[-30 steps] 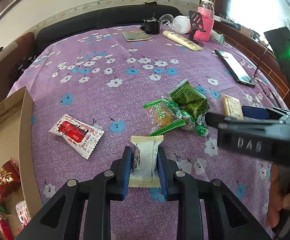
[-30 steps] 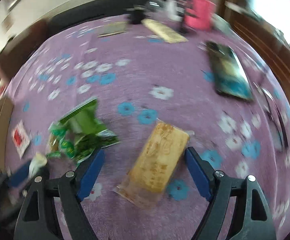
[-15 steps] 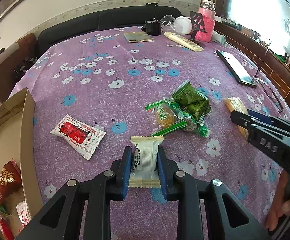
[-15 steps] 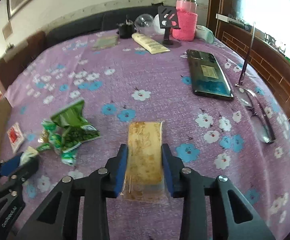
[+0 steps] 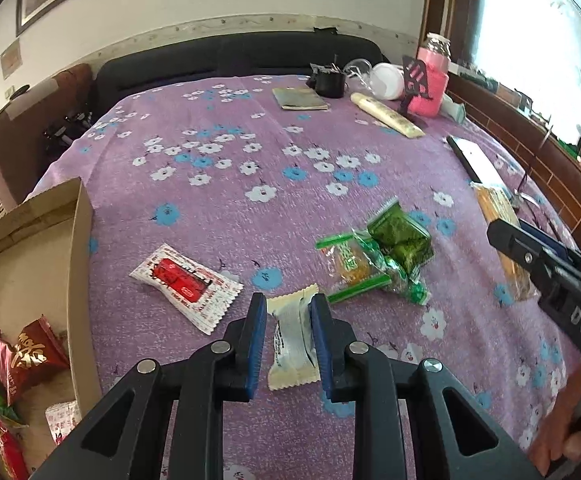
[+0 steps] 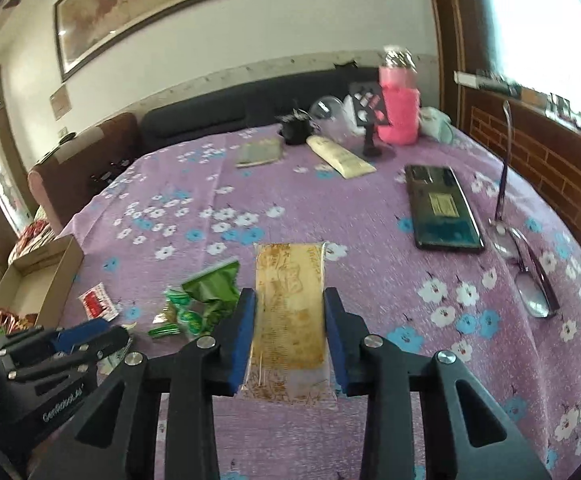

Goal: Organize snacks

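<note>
I pinch white wrapped snack point(image 5: 292, 340) left, golden-brown clear-wrapped bar point(image 6: 288, 312) right; cardboard box point(image 5: 80, 248) part-filled; red-white sachet point(image 5: 184, 286), green packets point(image 5: 374, 258) remain

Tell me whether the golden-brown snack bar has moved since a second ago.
Yes. The right claw is shut on the golden-brown snack bar, which is lifted off the purple cloth; before, it lay flat between open jaws, angled toward the phone.
</note>
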`<state>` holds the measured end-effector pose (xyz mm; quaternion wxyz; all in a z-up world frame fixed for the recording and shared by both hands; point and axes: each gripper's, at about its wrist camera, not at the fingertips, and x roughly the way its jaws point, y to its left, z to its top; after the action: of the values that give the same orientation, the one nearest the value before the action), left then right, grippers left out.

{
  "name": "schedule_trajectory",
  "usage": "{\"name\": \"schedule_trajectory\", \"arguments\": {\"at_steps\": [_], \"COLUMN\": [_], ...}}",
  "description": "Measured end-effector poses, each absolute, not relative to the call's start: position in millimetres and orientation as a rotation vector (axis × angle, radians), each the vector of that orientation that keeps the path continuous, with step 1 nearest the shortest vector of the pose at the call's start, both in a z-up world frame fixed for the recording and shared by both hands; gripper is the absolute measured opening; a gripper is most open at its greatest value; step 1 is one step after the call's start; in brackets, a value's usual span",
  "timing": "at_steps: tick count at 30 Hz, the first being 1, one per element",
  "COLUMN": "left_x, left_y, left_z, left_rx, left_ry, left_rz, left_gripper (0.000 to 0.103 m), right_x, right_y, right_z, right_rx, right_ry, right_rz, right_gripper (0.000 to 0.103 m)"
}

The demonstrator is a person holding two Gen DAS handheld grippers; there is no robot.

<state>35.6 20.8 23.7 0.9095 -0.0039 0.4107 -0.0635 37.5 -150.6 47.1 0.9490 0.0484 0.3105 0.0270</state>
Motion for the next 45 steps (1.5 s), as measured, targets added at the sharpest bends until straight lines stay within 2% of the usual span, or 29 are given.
{"name": "schedule_trajectory", "arguments": {"at_steps": [12, 22, 32, 33, 34, 36, 42, 45], "left_x": [21.9, 20.8, 38.5, 37.4, 36.4, 34.7, 39.2, 38.8], "left_y": [32.7, 32.9, 35.6, 31.8, 26.9, 19.6, 15.8, 14.0], "left_z": [48.2, 49.3, 23.4, 22.3, 21.3, 19.2, 10.3, 8.4], "left_rx": [-0.087, -0.083, -0.154, -0.131, -0.104, -0.057, 0.002, 0.041], "left_ry": [0.705, 0.698, 0.915, 0.917, 0.919, 0.915, 0.940, 0.927], "left_rz": [-0.154, -0.145, -0.218, -0.212, -0.211, -0.197, -0.159, -0.125], "left_gripper": [0.022, 0.022, 0.023, 0.029, 0.040, 0.054, 0.054, 0.039], "right_x": [22.0, 14.6, 19.7, 19.7, 19.6, 19.1, 17.7, 17.3], "right_y": [-134.3, -125.0, -138.2, -139.2, -139.8, -139.9, -139.0, -138.6], "right_z": [59.2, 63.2, 63.6, 64.0, 64.4, 64.8, 65.4, 65.6], "right_rx": [0.035, 0.006, 0.062, 0.066, 0.068, 0.070, 0.069, 0.068], "right_ry": [0.534, 0.506, 0.518, 0.517, 0.515, 0.513, 0.510, 0.510], "right_rz": [0.114, 0.153, 0.152, 0.151, 0.152, 0.155, 0.159, 0.161], "right_gripper": [0.033, 0.033, 0.033, 0.033, 0.033, 0.033, 0.033, 0.033]}}
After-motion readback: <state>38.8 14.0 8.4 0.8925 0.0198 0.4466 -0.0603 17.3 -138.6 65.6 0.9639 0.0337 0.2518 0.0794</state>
